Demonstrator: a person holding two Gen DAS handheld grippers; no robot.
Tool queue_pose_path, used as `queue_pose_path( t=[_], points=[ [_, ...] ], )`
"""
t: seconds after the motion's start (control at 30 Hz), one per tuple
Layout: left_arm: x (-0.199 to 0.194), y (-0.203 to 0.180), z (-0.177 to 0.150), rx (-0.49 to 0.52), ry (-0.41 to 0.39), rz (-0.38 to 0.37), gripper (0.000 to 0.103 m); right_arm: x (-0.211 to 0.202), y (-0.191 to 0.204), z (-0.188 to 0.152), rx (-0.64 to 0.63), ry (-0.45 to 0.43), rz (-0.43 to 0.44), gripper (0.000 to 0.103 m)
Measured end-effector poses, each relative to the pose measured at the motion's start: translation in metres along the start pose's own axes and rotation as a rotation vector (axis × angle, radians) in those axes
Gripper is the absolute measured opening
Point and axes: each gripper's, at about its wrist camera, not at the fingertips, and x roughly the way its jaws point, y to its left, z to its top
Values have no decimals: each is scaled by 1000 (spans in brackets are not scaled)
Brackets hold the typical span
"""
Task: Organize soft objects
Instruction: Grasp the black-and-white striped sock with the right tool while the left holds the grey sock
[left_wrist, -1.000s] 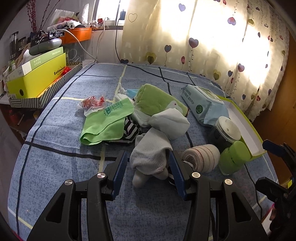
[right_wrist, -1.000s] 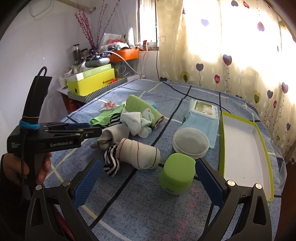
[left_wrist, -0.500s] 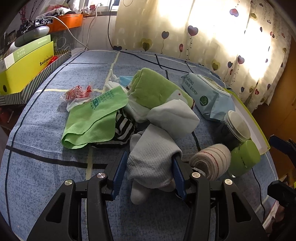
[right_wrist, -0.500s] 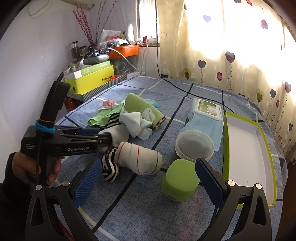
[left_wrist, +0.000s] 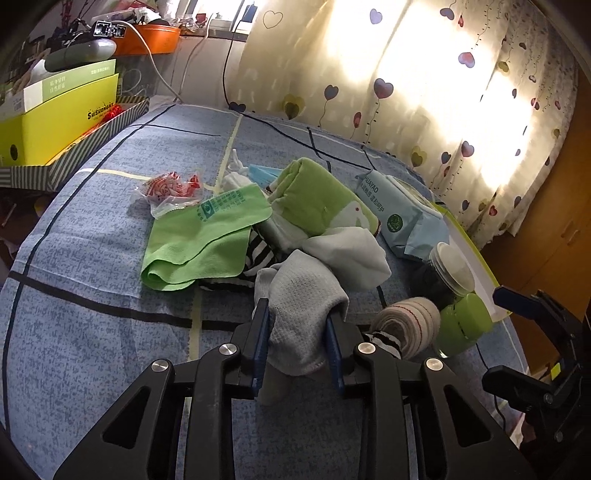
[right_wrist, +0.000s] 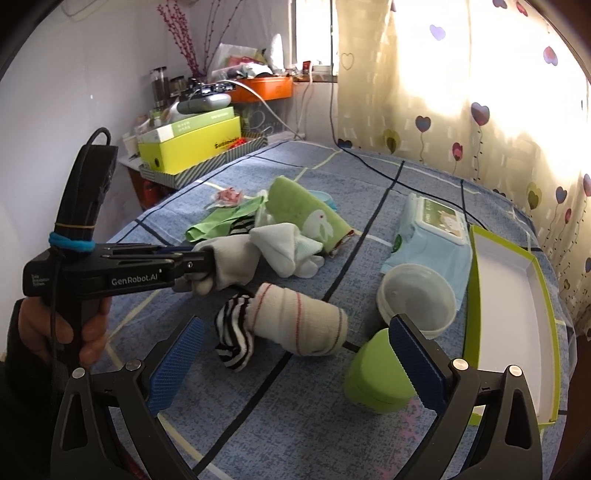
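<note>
A heap of soft things lies on the blue bedspread (left_wrist: 92, 258). My left gripper (left_wrist: 297, 332) has its jaws closing, and both blue pads press on a grey sock (left_wrist: 303, 306) at the heap's near edge. The right wrist view shows the same sock (right_wrist: 229, 258) in the left gripper (right_wrist: 207, 262), held by a hand. My right gripper (right_wrist: 295, 354) stands open above a rolled white sock with red stripes (right_wrist: 299, 325) and a black-and-white striped sock (right_wrist: 232, 339), touching neither. Behind lie a white sock (left_wrist: 351, 254), a green cloth (left_wrist: 199, 240) and a green rabbit towel (left_wrist: 317, 199).
A green-rimmed white tray (right_wrist: 509, 295) sits at the bed's right edge. Beside it are a wipes pack (right_wrist: 432, 236), a white-lidded jar (right_wrist: 413, 295) and a green jar (right_wrist: 376, 376). A red snack packet (left_wrist: 170, 188) lies far left. A yellow box (left_wrist: 55, 118) stands beyond the bed.
The left gripper has moved forward onto the grey sock and its jaws have narrowed until the pads press it. The right gripper has edged closer to the rolled sock, still open.
</note>
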Motion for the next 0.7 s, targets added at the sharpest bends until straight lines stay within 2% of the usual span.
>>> queue_pose_path(
  t=[0.07,0.2,0.3,0.47,0.67,0.7],
  points=[
    [-6,2,0,-4,-11,1,28,2,6,-1,-8,6,15,94],
    [-19,6,-2,-11,-31,5,28,8,20,-6,-24,29,61,70],
    [-24,8,-3,-13,-34,4,28,19,31,-11,-33,66,99,57],
    [-27,8,-4,-12,-33,-1,28,40,37,-14,-26,123,126,50],
    [-24,12,-5,-16,-25,1,28,67,32,-15,-2,179,116,23],
    [-24,12,-6,-17,-24,2,28,68,32,-15,-1,181,118,15]
  ],
)
